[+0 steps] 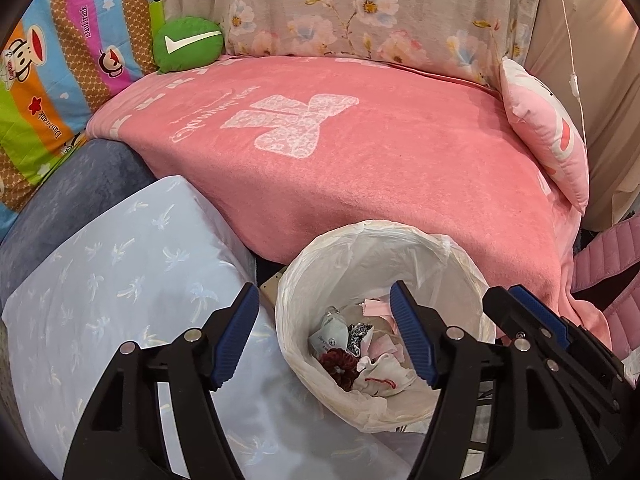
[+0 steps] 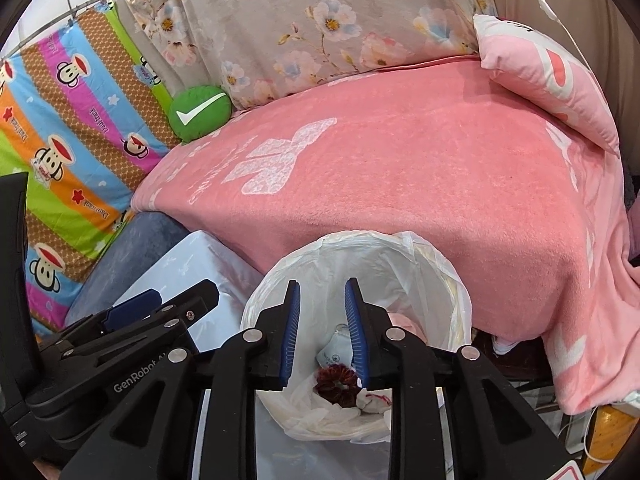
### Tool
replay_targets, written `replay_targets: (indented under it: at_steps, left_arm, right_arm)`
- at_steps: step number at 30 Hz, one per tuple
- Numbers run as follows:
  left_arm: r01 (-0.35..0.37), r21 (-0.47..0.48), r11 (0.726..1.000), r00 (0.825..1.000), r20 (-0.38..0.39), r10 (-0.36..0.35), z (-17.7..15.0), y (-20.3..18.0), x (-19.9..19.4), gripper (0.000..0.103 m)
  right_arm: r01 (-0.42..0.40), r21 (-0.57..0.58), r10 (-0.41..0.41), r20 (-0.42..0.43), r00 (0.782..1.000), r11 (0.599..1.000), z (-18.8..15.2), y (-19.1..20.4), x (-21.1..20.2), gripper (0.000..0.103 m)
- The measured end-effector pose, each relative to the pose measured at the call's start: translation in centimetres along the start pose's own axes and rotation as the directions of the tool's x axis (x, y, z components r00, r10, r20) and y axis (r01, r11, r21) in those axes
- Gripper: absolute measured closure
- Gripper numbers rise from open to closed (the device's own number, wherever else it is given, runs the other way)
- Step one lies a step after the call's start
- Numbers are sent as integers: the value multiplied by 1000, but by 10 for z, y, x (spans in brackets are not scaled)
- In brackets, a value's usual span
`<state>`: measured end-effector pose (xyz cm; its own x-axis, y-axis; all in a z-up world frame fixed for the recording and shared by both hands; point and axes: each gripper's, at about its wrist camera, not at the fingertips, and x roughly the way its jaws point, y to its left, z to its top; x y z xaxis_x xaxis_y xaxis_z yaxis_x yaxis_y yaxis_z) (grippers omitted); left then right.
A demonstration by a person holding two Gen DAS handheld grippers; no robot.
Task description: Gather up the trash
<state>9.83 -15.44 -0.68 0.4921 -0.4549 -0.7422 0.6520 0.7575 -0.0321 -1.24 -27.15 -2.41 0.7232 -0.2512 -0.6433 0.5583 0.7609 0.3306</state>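
Both grippers hang over the lined trash bin (image 1: 384,240), nothing between their pads. The left gripper (image 1: 324,336) is spread wide, the right gripper (image 2: 322,332) only narrowly parted. Trash (image 1: 360,352) lies in the bin, at 12 o'clock past the fingertips.

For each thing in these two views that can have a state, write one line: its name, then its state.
Left gripper: open, nothing between its fingers.
Right gripper: open, narrow gap, nothing held.
Bin: uncovered, lined with a white bag, partly filled.
Dark red scrunchie: lying in the bin.
Pink blanket: spread flat.
Green check cushion: propped against the back.
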Motion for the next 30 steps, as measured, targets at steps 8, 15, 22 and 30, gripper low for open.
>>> replay_targets:
  at_steps: [8, 15, 22, 30]
  left_arm:
    - [-3, -19, 1000, 1000, -12, 3, -8, 8, -1, 38]
    - [-17, -31, 999, 1000, -19, 16, -17, 14, -3, 32]
    - [-31, -35, 999, 999, -27, 30, -27, 20, -5, 30]
    - [-57, -26, 998, 998, -23, 57, -39, 25, -11, 25]
  right_arm:
    - [42, -74, -43, -10, 999, 996, -5, 11, -3, 76]
    - [63, -116, -66, -23, 998, 991, -14, 15, -5, 75]
    - [80, -169, -87, -35, 996, 982, -26, 21, -9, 71]
    - [107, -227, -119, -41, 992, 968, -38, 27, -13, 68]
